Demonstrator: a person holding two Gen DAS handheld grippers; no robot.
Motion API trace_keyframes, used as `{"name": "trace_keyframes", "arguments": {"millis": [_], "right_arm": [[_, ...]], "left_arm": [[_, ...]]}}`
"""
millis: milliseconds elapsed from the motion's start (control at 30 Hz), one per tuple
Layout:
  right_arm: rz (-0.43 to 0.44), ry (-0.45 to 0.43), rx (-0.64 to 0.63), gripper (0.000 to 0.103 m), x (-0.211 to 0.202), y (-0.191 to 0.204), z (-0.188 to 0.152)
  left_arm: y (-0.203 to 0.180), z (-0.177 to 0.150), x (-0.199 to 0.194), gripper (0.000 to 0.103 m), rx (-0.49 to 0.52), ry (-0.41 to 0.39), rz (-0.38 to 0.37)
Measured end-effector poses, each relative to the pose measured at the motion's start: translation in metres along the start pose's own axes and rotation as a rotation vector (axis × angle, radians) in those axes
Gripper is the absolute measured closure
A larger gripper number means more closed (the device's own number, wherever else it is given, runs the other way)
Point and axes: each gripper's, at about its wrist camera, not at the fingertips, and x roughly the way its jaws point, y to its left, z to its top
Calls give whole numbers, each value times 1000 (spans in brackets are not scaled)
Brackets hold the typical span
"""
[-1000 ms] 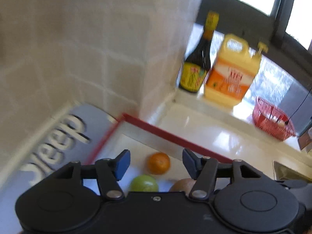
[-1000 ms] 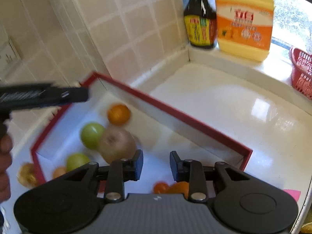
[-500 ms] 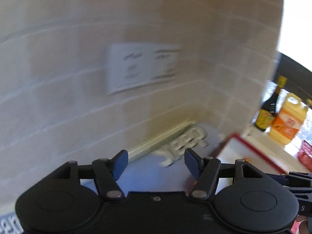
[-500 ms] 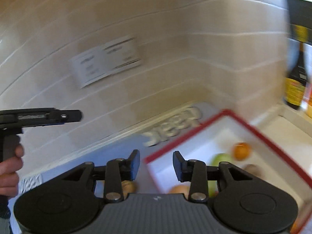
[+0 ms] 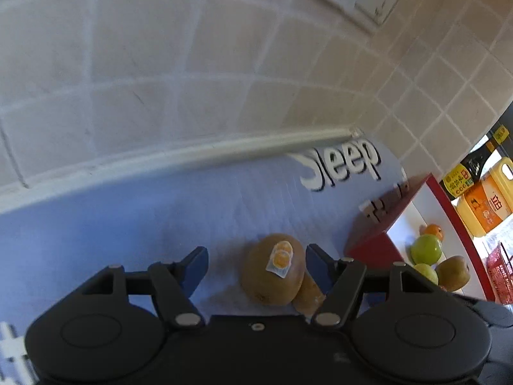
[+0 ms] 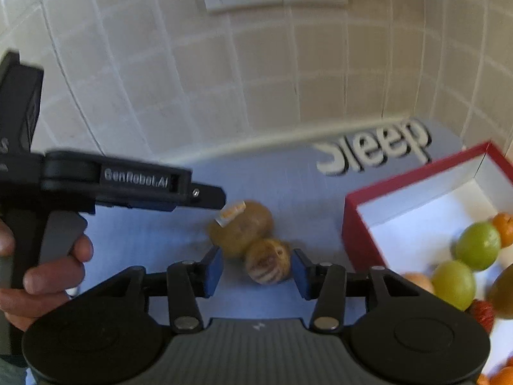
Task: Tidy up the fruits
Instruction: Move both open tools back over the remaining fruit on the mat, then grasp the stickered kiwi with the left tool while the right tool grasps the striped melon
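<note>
left claw (image 5: 255, 268): ours was spread wide with nothing in it, low in the left wrist frame; in the right wrist view it came in from the left edge (image 6: 205, 197), gripped by a hand (image 6: 45, 266)
right claw (image 6: 255, 268): also wide and not holding anything, blue pads either side of the small fruit, and we couldn't tell if the right pad actually touched it
kiwi (image 5: 274, 268): brown, with an orange sticker, sat on the mat between our left claw's fingers but nearer the right one, lower middle of the frame; in the right wrist view it was just past the claw (image 6: 242, 229)
small brown fruit (image 6: 267, 264): striped and a bit scuffed, pressed right up against the kiwi, in the gap of our right claw; from the left wrist only a sliver peeked out behind the kiwi (image 5: 307, 293)
blue mat (image 5: 128, 218): covered the counter along the tiled wall, with white "Sleep" lettering toward the right
red box (image 6: 352, 211): white inside, sat at the right edge of the mat, near the two brown fruits but apart from them
fruit in the box: two green apples (image 6: 477, 245), an orange (image 6: 505, 227) and another kiwi (image 5: 453, 272), all bunched at the right side of the frame
bottles (image 5: 481, 199): a dark one and a yellow jug, far right behind the box in the left wrist view
</note>
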Motion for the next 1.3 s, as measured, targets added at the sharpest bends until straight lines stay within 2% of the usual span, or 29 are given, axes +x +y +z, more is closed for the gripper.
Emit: {"name": "trace_keyframes", "arguments": {"millis": [133, 367, 500, 633, 733, 1067, 1200, 1300], "right_arm": [[-3, 46, 19, 54, 19, -6, -10], [-8, 43, 15, 54, 37, -8, -14], [-14, 39, 17, 54, 49, -10, -11], [0, 46, 25, 54, 58, -13, -10], [3, 43, 24, 54, 61, -14, -9], [8, 21, 8, 58, 57, -15, -12], [4, -3, 8, 58, 44, -14, -12], [-2, -35, -8, 58, 26, -11, -11]], "left_arm": [[-4, -1, 18, 23, 4, 33, -20], [-9, -1, 42, 23, -3, 80, -41], [-14, -5, 48, 24, 30, 87, -49], [-15, -6, 48, 37, 43, 81, -27], [-13, -7, 47, 37, 35, 70, -26], [-15, -8, 41, 38, 33, 66, -5], [-23, -10, 29, 38, 81, 50, 34], [-33, -7, 15, 38, 113, 30, 29]]}}
